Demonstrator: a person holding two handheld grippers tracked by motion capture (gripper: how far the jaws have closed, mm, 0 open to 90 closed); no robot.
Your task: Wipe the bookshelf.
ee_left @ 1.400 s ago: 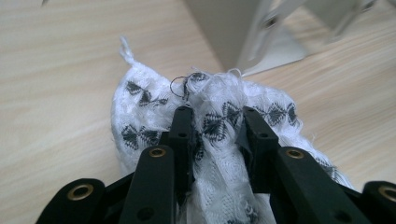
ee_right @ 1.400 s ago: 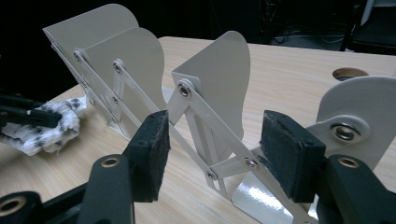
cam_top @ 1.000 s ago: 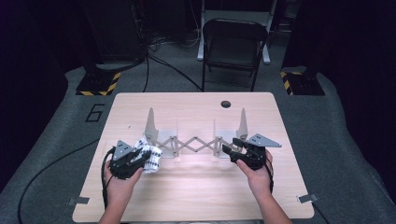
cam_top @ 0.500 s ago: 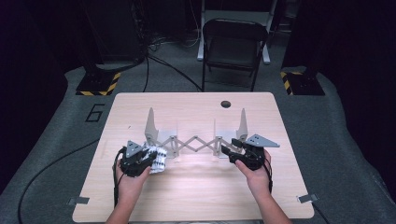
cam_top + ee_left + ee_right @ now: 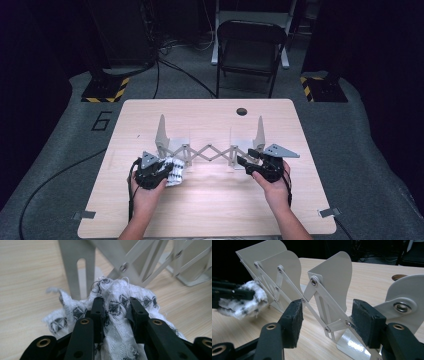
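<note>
The left tool (image 5: 113,306) was pinched shut on a soft, light patterned cloth (image 5: 117,290), bunched just before the expanding metal rack (image 5: 209,150). The right tool (image 5: 332,320) straddled a rack bar, pads apparently apart from it. The cloth looked best gripped at a thick fold.

Lab-like recording studio: dark surround, hazard-striped stand bases (image 5: 105,90), floor cables (image 5: 182,70), folding chair (image 5: 248,52).

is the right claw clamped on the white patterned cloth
No, the right claw stands open around the scissor links of the metal rack, while the left claw pinches the cloth.
</note>
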